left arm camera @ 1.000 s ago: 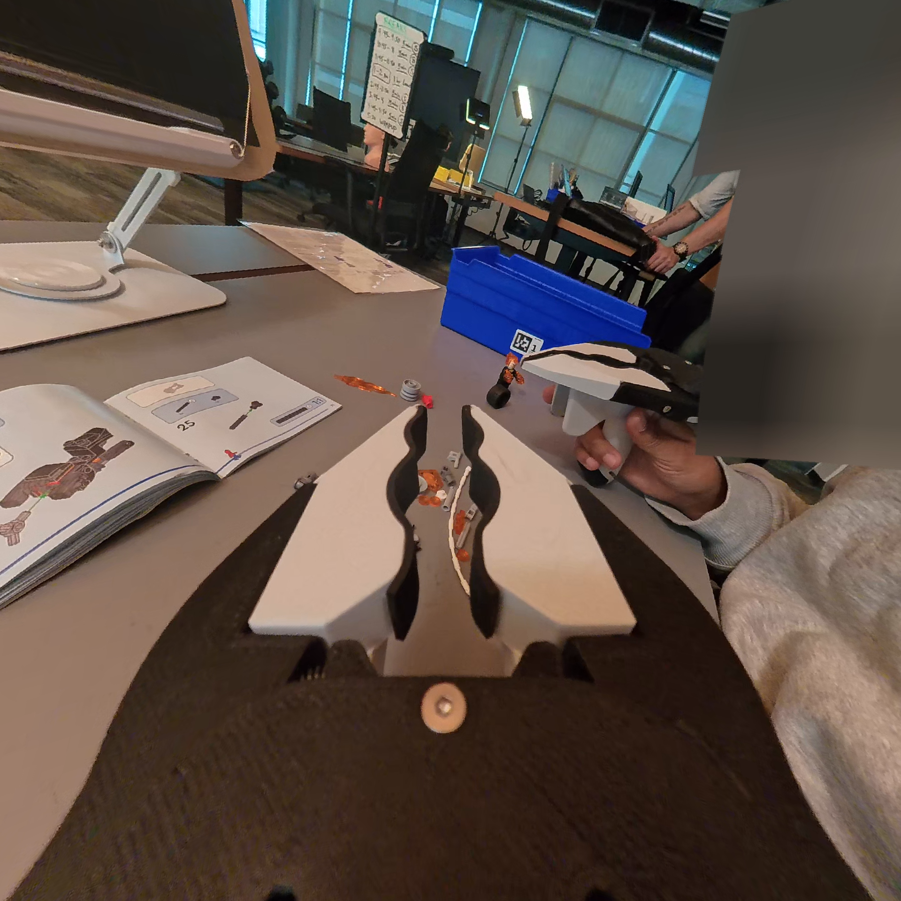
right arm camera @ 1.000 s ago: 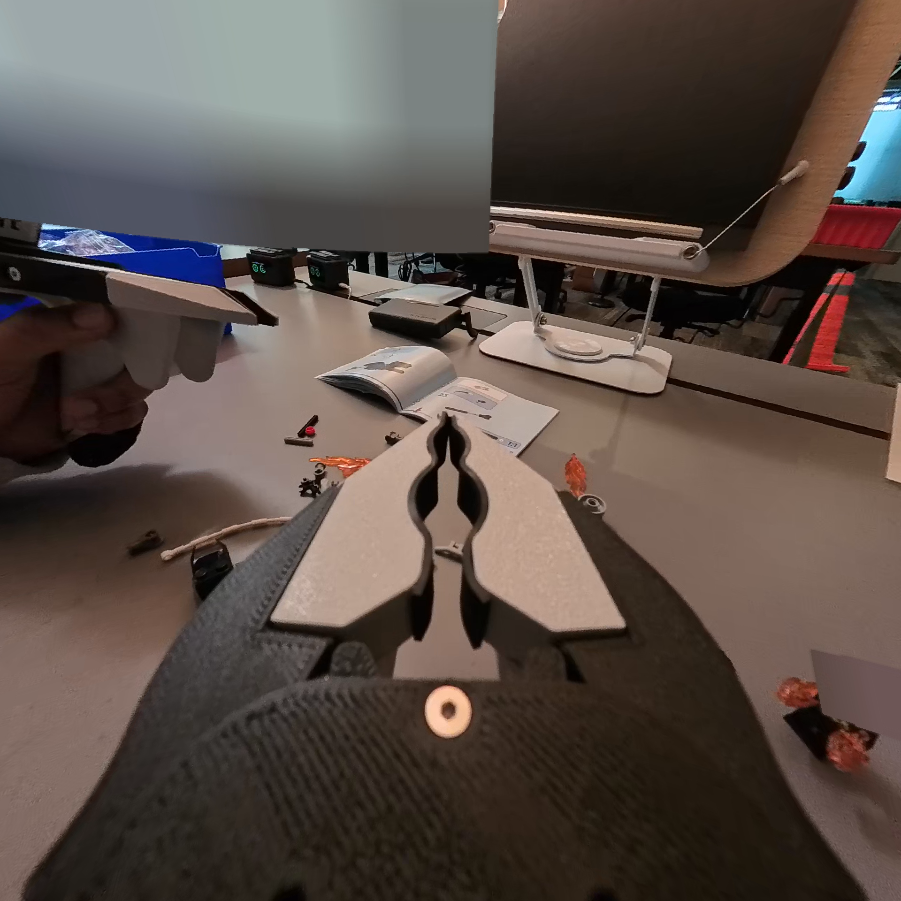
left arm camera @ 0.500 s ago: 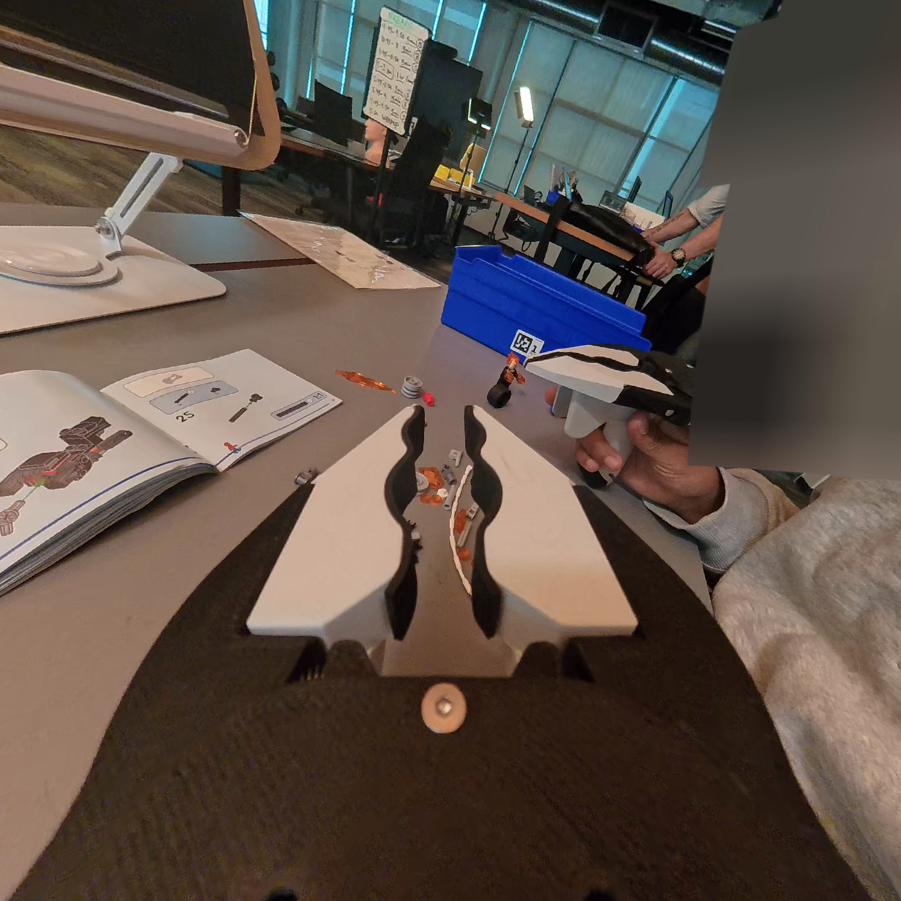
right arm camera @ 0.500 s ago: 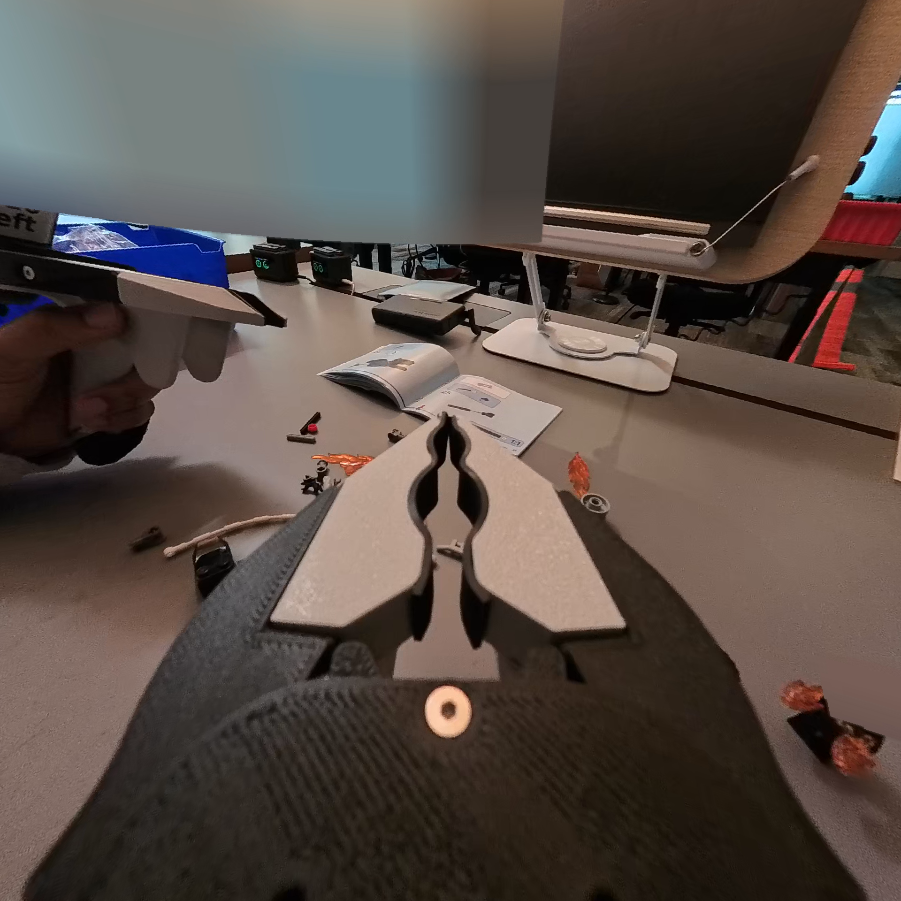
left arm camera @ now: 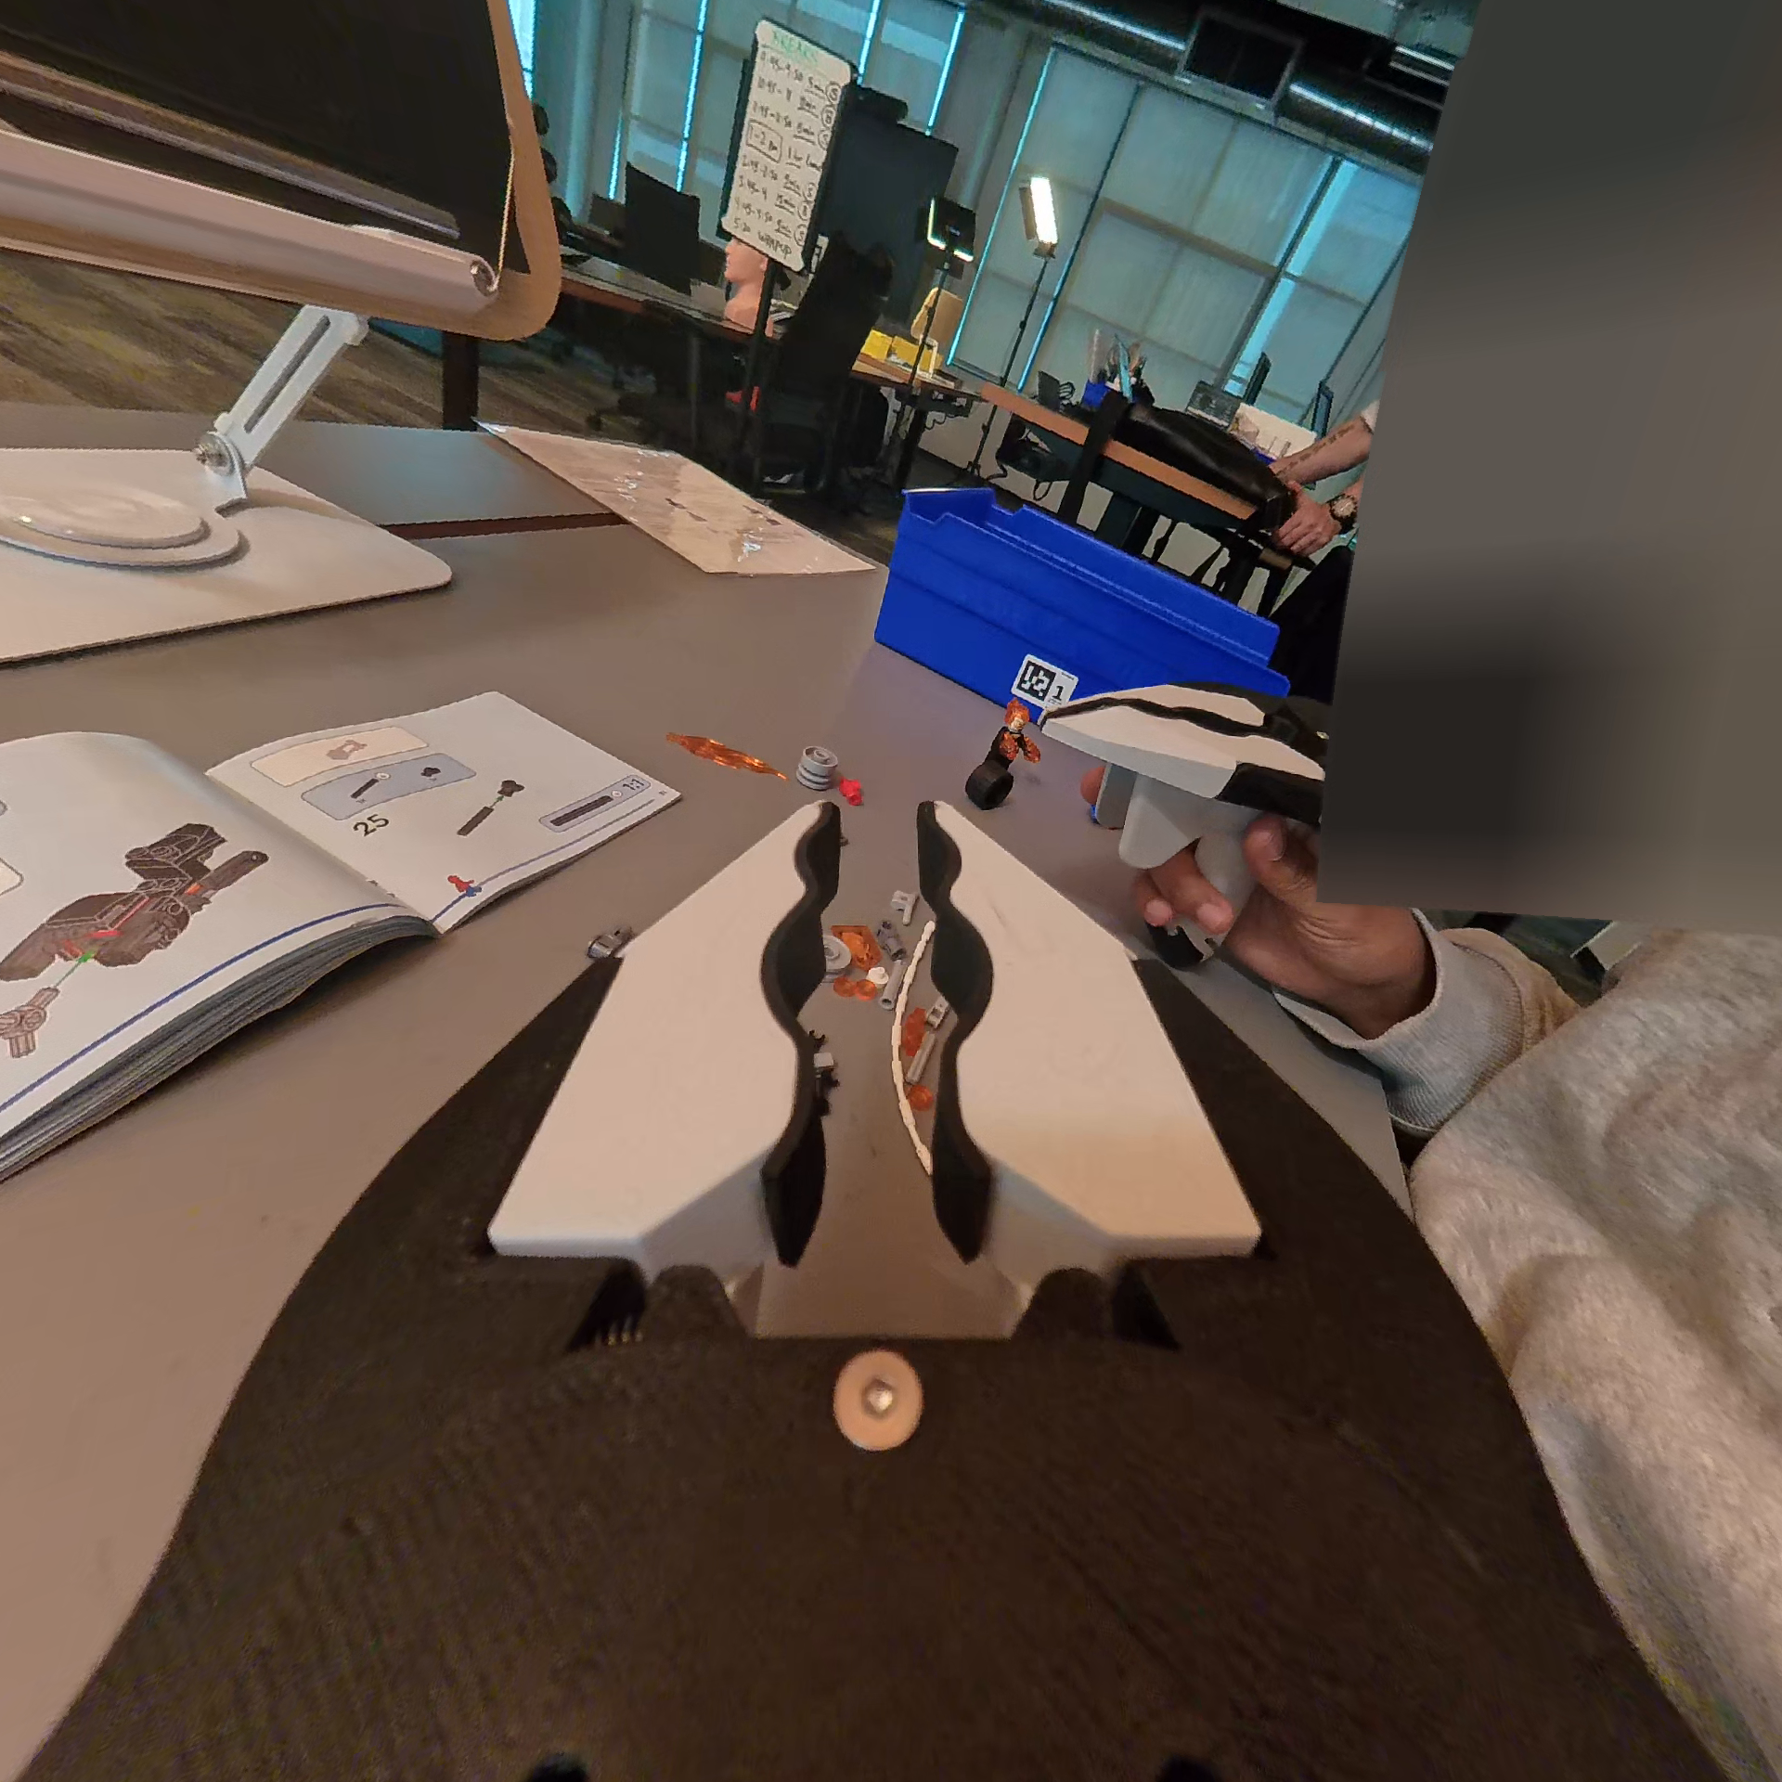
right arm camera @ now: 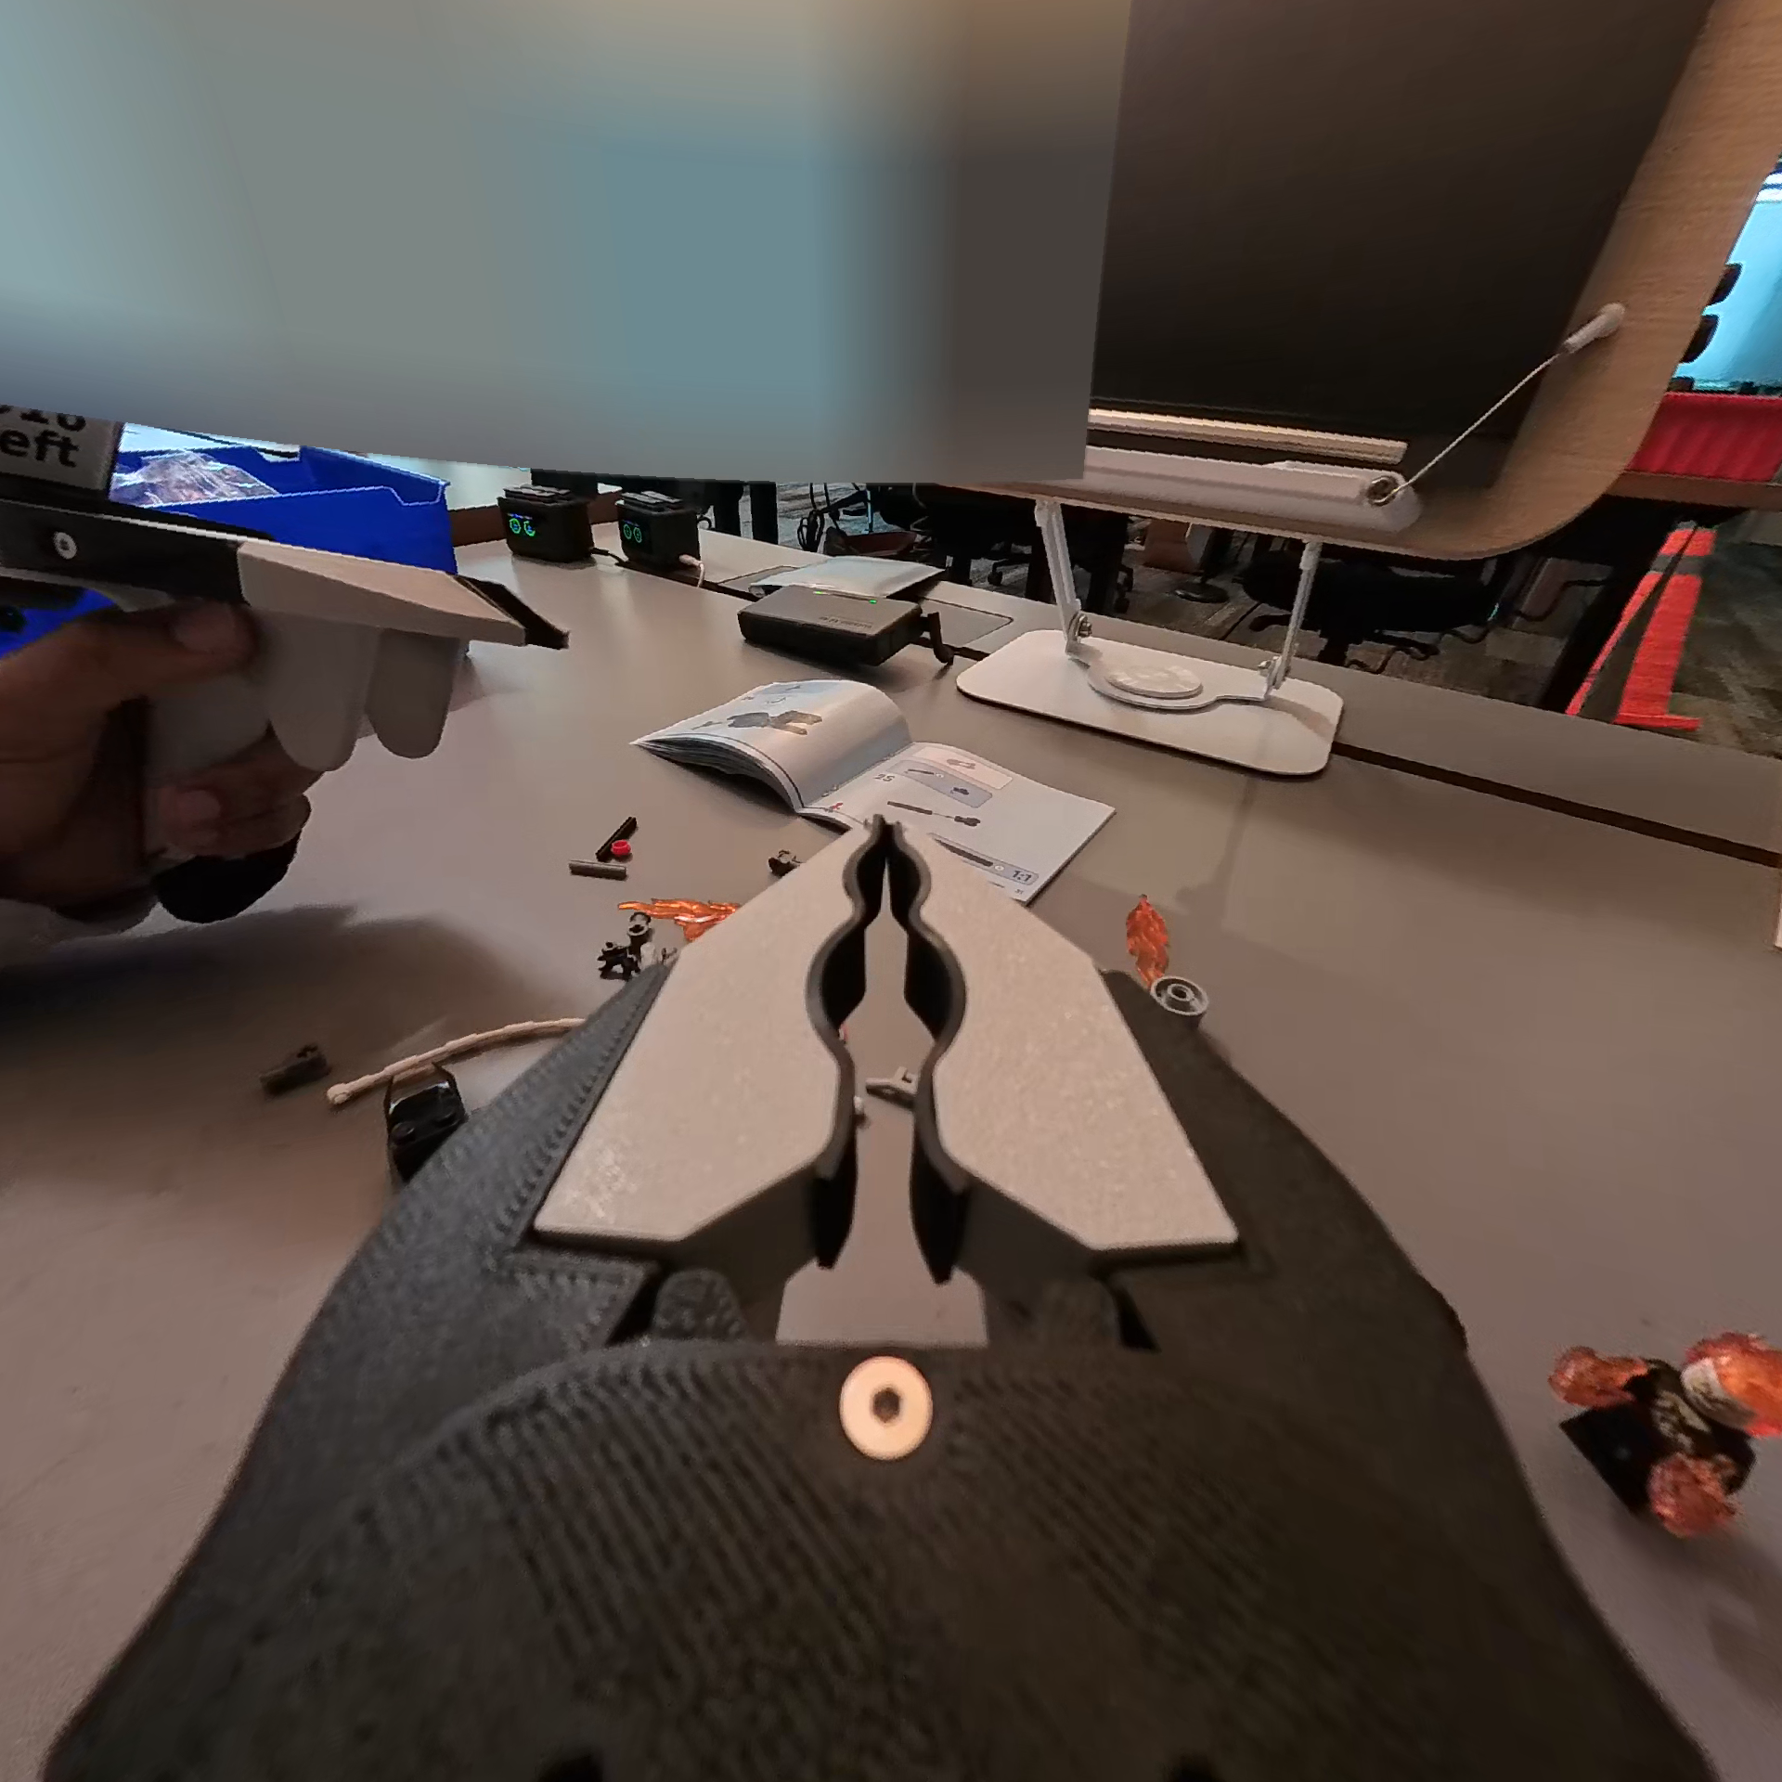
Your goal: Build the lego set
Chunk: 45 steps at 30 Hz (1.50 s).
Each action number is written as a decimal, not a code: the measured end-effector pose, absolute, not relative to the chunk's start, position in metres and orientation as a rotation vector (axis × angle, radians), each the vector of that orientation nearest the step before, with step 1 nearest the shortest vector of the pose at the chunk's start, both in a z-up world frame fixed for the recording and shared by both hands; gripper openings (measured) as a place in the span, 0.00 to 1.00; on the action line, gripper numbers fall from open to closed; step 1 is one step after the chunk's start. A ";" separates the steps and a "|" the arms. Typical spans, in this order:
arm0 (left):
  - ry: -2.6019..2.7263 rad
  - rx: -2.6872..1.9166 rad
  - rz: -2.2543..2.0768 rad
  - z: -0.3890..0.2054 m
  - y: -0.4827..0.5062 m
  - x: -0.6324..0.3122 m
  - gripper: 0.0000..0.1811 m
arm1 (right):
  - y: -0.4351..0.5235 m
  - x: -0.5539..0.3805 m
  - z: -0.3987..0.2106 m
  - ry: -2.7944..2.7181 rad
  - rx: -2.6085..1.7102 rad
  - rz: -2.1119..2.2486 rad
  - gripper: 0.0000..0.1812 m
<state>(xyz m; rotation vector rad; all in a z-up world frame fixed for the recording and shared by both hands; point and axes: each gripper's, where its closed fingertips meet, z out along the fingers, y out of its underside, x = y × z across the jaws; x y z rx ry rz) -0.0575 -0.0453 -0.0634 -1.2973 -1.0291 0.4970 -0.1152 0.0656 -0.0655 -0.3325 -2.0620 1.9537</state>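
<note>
My left gripper (left arm camera: pixel 877 820) is open and empty, held low over a scatter of small orange and grey Lego pieces (left arm camera: pixel 861 957) and a white cord (left arm camera: pixel 904 1046) that show between its fingers. My right gripper (right arm camera: pixel 882 831) is shut with nothing in it, pointing at the open instruction booklet (right arm camera: pixel 868 762). A small grey piece (right arm camera: pixel 892 1085) lies on the table under its fingers. The booklet also lies to the left in the left wrist view (left arm camera: pixel 289 868). A black and orange built piece (right arm camera: pixel 1659 1417) stands at the right. The right gripper also shows in the left wrist view (left arm camera: pixel 1157 723).
A blue bin (left arm camera: pixel 1061 607) stands at the back right. A white monitor stand base (right arm camera: pixel 1157 694) and a black box (right arm camera: pixel 829 617) sit behind the booklet. Orange flame pieces (right arm camera: pixel 680 911), a grey round piece (right arm camera: pixel 1181 995) and black parts (right arm camera: pixel 419 1123) lie on the grey table (right arm camera: pixel 1446 1012).
Both grippers have drifted slightly over the table. Their jaws have not changed and no piece has moved.
</note>
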 end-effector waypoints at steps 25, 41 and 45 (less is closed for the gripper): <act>-1.200 -1.254 0.665 -0.068 -0.090 -0.062 0.09 | 0.055 -0.116 -0.067 -2.027 -0.348 1.985 0.00; -1.201 -1.273 0.677 -0.070 -0.089 -0.062 0.10 | 0.066 -0.122 -0.058 -1.972 -0.417 2.087 0.02; -1.202 -1.273 0.671 -0.070 -0.089 -0.062 0.11 | 0.065 -0.121 -0.058 -1.973 -0.410 2.083 0.02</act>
